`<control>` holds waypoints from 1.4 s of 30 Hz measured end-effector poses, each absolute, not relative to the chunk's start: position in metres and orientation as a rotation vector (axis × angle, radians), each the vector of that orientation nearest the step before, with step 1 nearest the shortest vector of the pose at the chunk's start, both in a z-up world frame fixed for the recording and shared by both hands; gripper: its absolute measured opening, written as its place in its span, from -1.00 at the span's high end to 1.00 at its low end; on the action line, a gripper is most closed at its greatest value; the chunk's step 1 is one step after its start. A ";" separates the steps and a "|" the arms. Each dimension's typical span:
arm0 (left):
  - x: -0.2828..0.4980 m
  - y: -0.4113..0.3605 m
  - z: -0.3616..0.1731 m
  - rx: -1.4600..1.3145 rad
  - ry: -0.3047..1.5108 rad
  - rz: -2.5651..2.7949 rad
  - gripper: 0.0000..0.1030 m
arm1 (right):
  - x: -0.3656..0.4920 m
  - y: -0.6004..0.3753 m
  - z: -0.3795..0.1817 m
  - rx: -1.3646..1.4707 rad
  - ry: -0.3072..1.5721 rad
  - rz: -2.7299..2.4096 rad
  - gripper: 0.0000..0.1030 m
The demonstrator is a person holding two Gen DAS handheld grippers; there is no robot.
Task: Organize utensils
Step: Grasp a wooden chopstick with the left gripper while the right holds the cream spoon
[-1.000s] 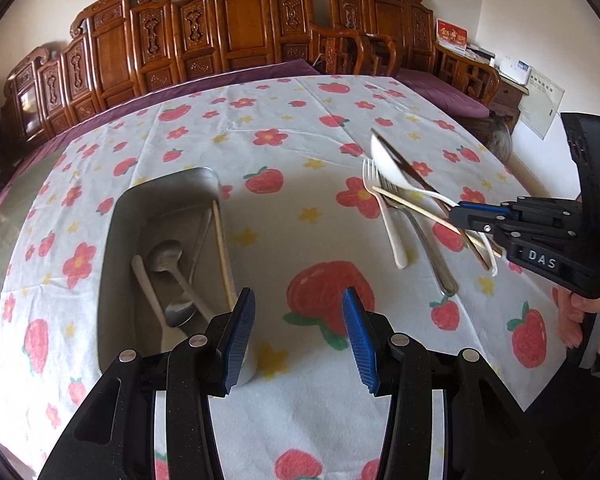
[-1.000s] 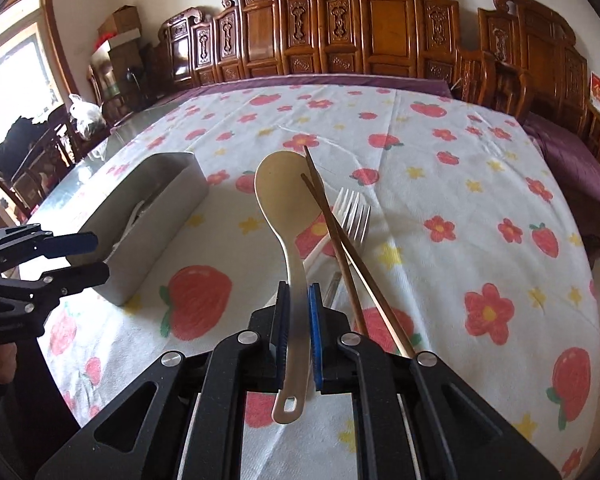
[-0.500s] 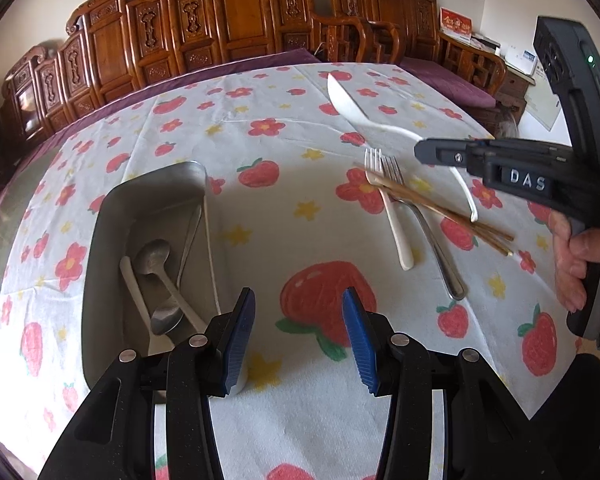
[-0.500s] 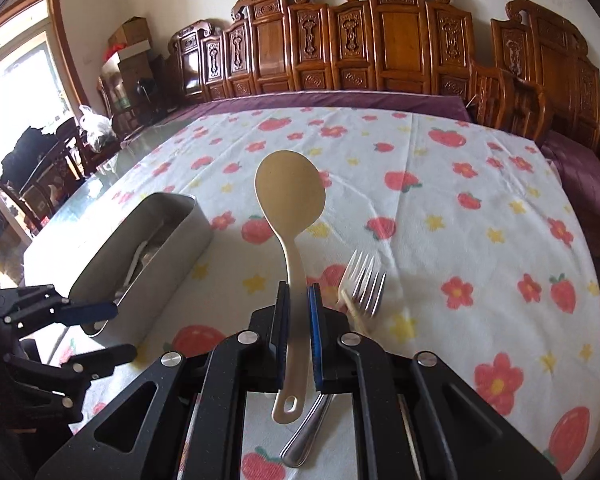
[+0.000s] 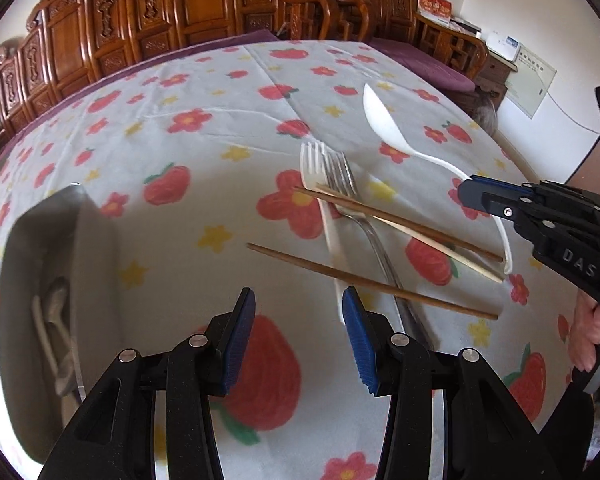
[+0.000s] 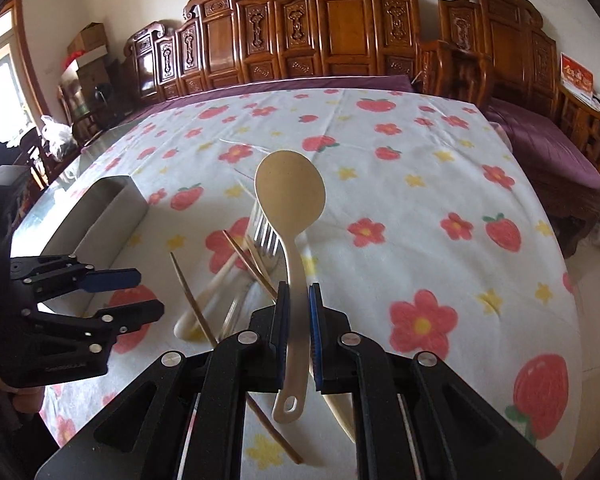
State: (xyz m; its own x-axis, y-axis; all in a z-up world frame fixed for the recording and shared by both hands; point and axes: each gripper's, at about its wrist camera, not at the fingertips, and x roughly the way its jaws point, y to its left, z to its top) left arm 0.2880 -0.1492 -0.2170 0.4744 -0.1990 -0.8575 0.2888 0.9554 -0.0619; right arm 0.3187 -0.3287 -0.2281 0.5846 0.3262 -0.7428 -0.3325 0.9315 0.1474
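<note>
Here, cream spoon clamped by its handle in the right gripper, lifted clear of the strawberry cloth.
Landmark is the metal tray: spoons lie inside it; the left gripper hangs just right of it, jaws apart, nothing between them. Farther right of the tray, on the cloth, lie a white fork, a steel fork and brown chopsticks crossing them. The held spoon sits beyond those, well apart from the tray.
</note>
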 end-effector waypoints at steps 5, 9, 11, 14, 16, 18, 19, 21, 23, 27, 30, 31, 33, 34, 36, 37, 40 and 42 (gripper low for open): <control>0.283 -0.159 -0.218 0.078 1.034 -0.307 0.16 | 0.310 -0.335 -0.226 -0.004 0.847 0.385 0.78; 0.282 -0.168 -0.211 0.057 1.022 -0.297 0.16 | 0.306 -0.341 -0.223 0.013 0.835 0.382 0.78; 0.281 -0.173 -0.208 0.039 1.020 -0.298 0.16 | 0.304 -0.344 -0.223 0.007 0.834 0.375 0.78; 0.280 -0.182 -0.205 0.017 1.019 -0.287 0.16 | 0.302 -0.354 -0.223 0.011 0.837 0.361 0.78; 0.281 -0.189 -0.207 -0.001 1.026 -0.264 0.16 | 0.300 -0.362 -0.224 0.028 0.841 0.351 0.78; 0.286 -0.193 -0.212 -0.032 1.050 -0.238 0.16 | 0.298 -0.368 -0.224 0.039 0.841 0.344 0.78; 0.289 -0.194 -0.215 -0.059 1.071 -0.218 0.17 | 0.297 -0.370 -0.225 0.043 0.840 0.342 0.78; 0.292 -0.195 -0.221 -0.112 1.106 -0.201 0.25 | 0.295 -0.374 -0.224 0.053 0.838 0.341 0.78; 0.295 -0.196 -0.227 -0.138 1.131 -0.180 0.37 | 0.294 -0.377 -0.224 0.062 0.834 0.342 0.78; 0.302 -0.196 -0.233 -0.182 1.159 -0.155 0.45 | 0.292 -0.383 -0.222 0.088 0.826 0.347 0.78; 0.304 -0.192 -0.236 -0.233 1.171 -0.148 0.59 | 0.291 -0.385 -0.220 0.093 0.820 0.352 0.78; 0.304 -0.191 -0.237 -0.245 1.175 -0.148 0.68 | 0.291 -0.384 -0.220 0.094 0.820 0.355 0.78; 0.303 -0.188 -0.238 -0.276 1.182 -0.156 0.84 | 0.290 -0.383 -0.220 0.091 0.820 0.359 0.78; 0.303 -0.187 -0.238 -0.282 1.185 -0.155 0.86 | 0.289 -0.382 -0.220 0.089 0.821 0.361 0.78; 0.302 -0.185 -0.238 -0.300 1.195 -0.160 0.88 | 0.288 -0.379 -0.220 0.080 0.824 0.363 0.78; 0.301 -0.183 -0.238 -0.305 1.200 -0.160 0.89 | 0.287 -0.378 -0.220 0.076 0.825 0.363 0.78; 0.299 -0.179 -0.236 -0.302 1.194 -0.157 0.91 | 0.284 -0.373 -0.218 0.058 0.828 0.364 0.78; 0.295 -0.176 -0.234 -0.299 1.188 -0.156 0.91 | 0.282 -0.370 -0.217 0.046 0.830 0.364 0.78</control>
State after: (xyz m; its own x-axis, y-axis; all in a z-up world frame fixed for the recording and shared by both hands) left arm 0.2954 -0.1758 -0.2340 0.3684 -0.2759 -0.8878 -0.0368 0.9499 -0.3104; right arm 0.2815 -0.3701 -0.2167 0.6168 0.3334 -0.7130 -0.2981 0.9373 0.1804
